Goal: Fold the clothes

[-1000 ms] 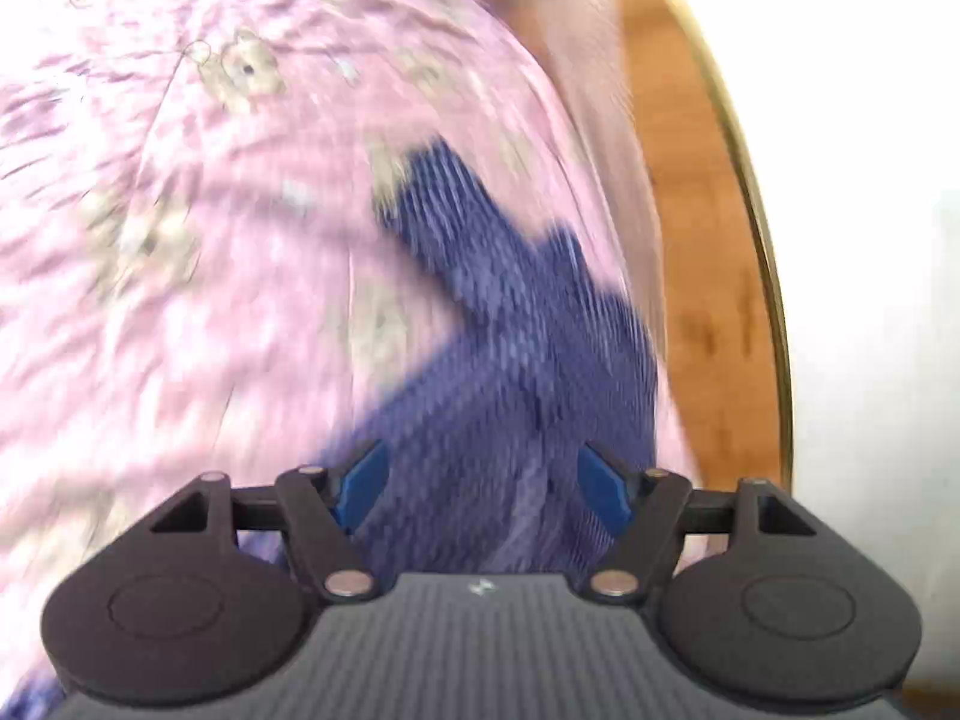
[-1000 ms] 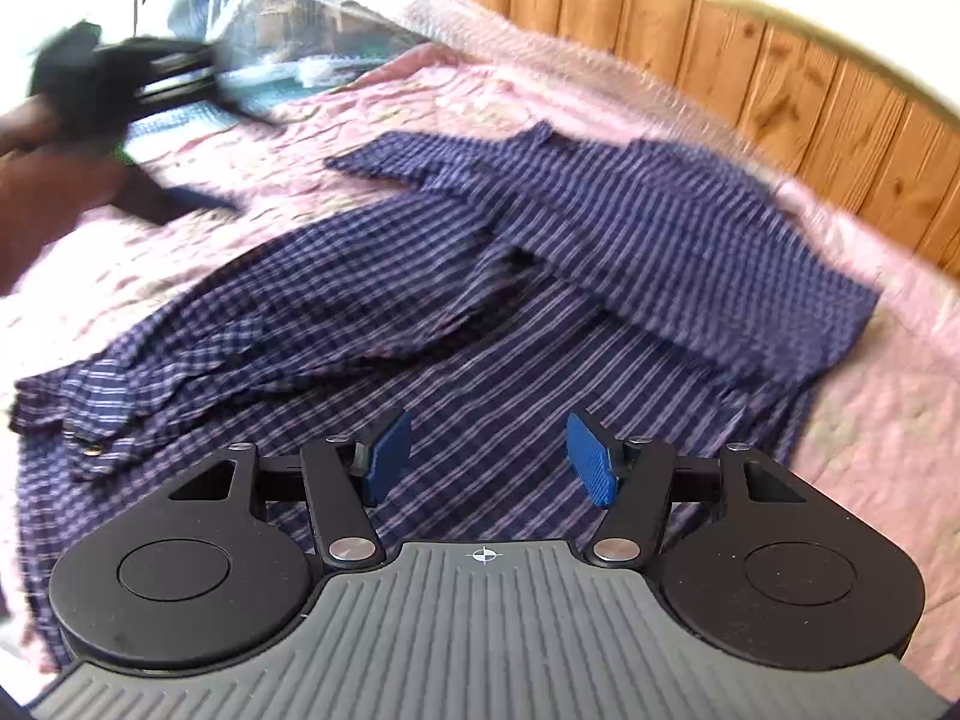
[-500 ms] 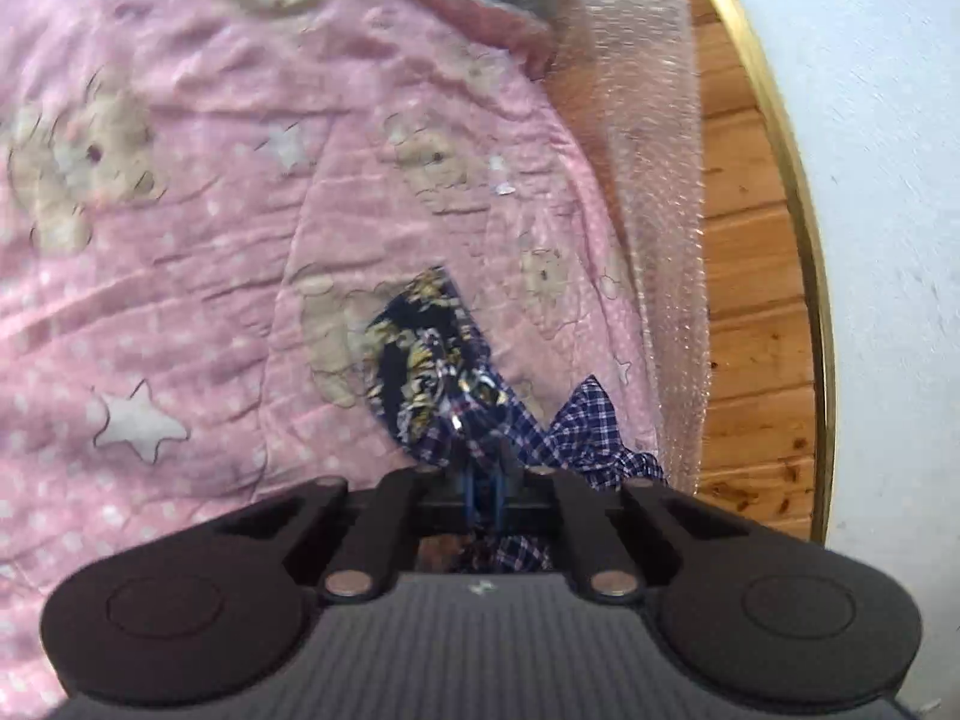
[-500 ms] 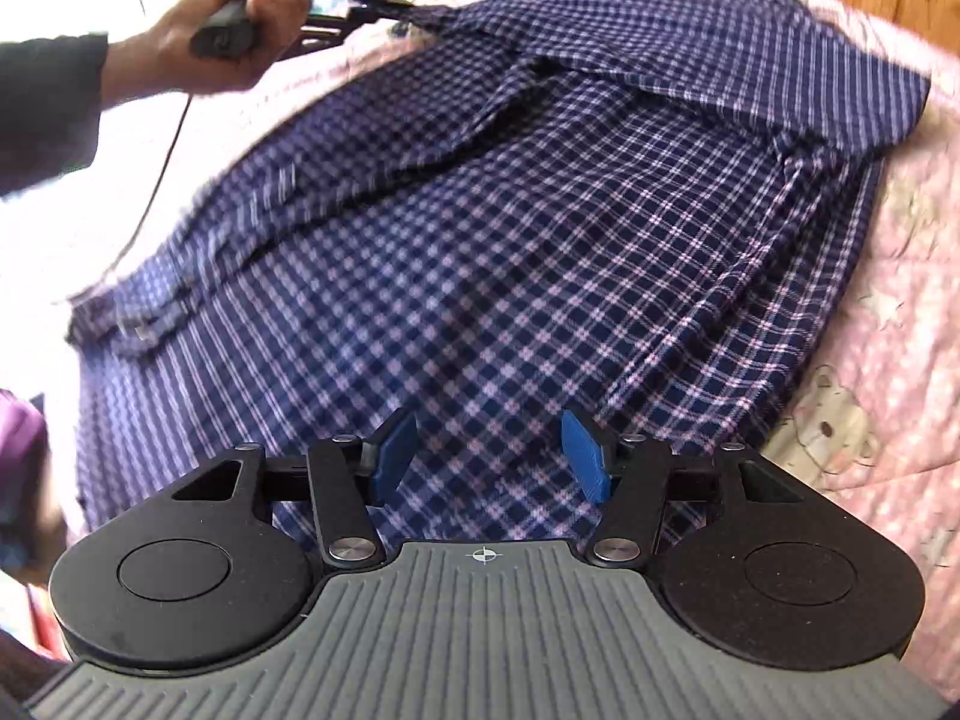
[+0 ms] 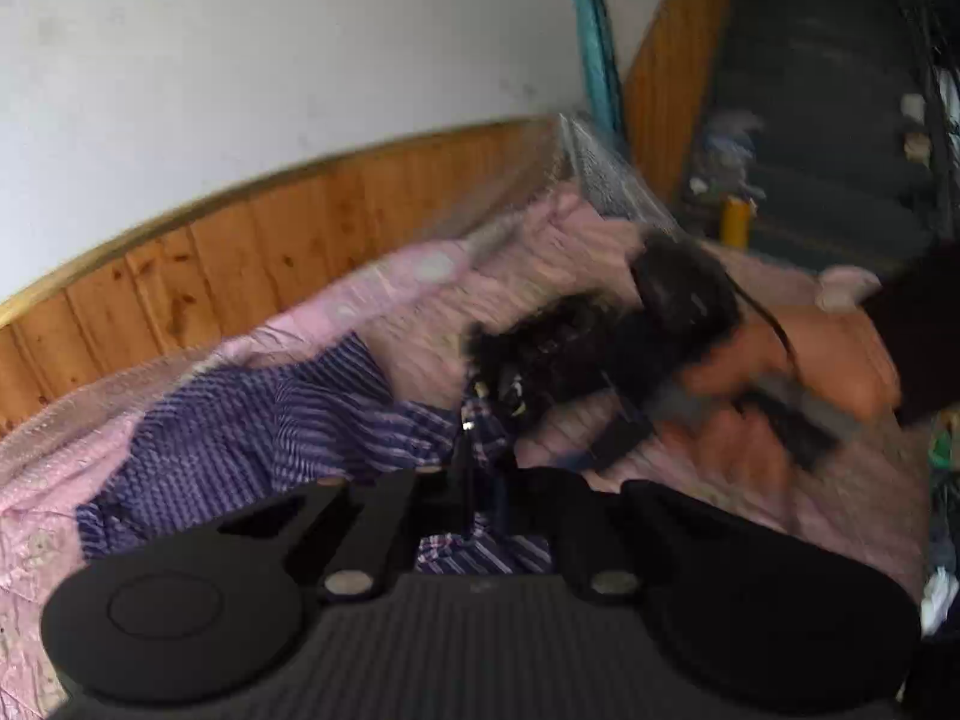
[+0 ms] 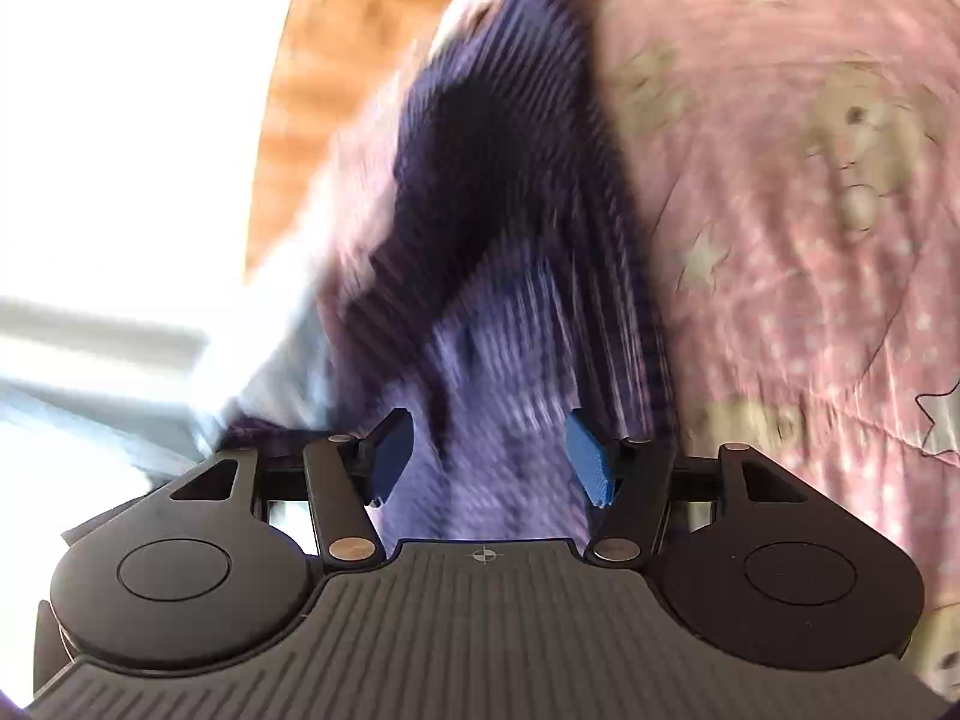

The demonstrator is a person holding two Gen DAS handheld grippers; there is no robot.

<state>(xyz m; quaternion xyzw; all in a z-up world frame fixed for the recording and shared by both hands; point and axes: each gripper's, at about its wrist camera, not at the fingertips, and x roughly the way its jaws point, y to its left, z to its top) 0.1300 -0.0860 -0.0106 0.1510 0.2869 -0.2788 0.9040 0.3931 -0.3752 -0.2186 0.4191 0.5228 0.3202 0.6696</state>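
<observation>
pink bear-print quilt [image 6: 810,192] carries blue checked shirt [image 5: 252,420]; left hand-held gripper [image 5: 477,480] pinches its cloth, right hand-held gripper [image 6: 489,459] opening, gripping nothing.

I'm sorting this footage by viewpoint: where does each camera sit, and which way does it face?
Left wrist: on the left claw, facing across the bed to the wood-panelled wall; its shut jaws pinch the shirt; a hand with the right claw shows.
Right wrist: on the right claw, looking down at the shirt; jaws opening, nothing gripped.
Shared: shirt, bed, wall.
</observation>
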